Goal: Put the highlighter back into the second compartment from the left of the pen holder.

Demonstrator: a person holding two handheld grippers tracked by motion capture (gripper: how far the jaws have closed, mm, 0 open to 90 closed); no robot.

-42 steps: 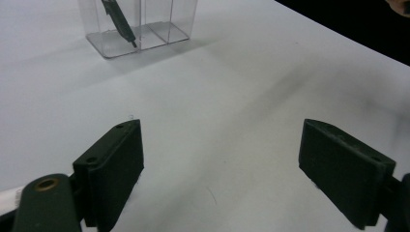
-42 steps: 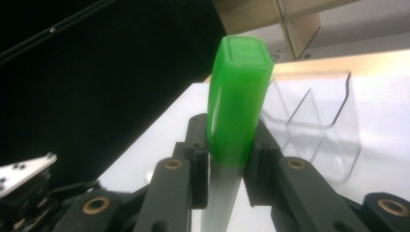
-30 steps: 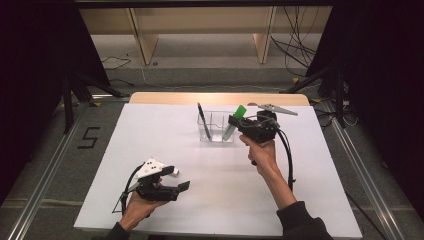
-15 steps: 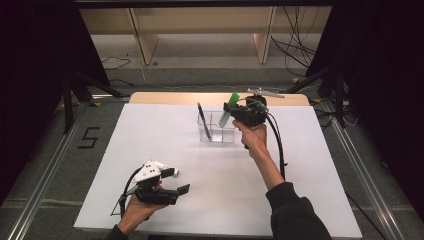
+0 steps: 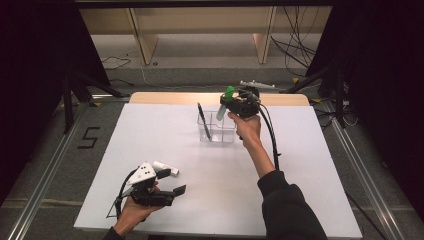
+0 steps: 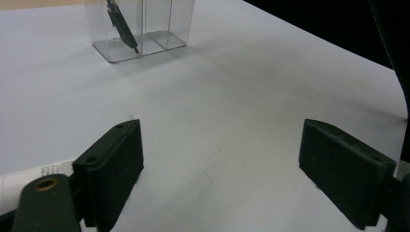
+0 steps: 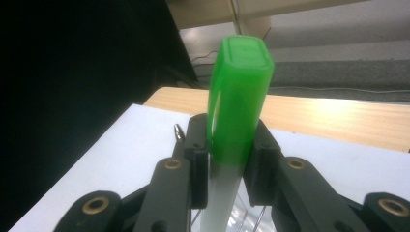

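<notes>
A white marker with a green cap (image 5: pixel 228 93) (image 7: pixel 239 101) is clamped in my right gripper (image 5: pixel 226 104) (image 7: pixel 227 159), which is shut on its body. It stands nearly upright, cap up, over the right side of a clear divided container (image 5: pixel 225 134) (image 6: pixel 167 24). A black pen (image 5: pixel 203 120) (image 6: pixel 122 25) leans in the container's left compartment. Near the table's front edge my left gripper (image 5: pixel 172 182) (image 6: pixel 220 164) rests low with its jaws wide open and nothing between them. A second white marker (image 5: pixel 166 167) (image 6: pixel 34 178) lies just beside its left jaw.
The white table top (image 5: pixel 300 165) has a wooden strip (image 5: pixel 170 98) along its far edge. A light tool (image 5: pixel 257 84) lies at that far edge behind the right hand. The right gripper's cable (image 5: pixel 270 135) trails along the forearm.
The right hand has carried the green-capped marker farther away and to the left, over the container, and tipped it more upright. The left hand has barely moved.
</notes>
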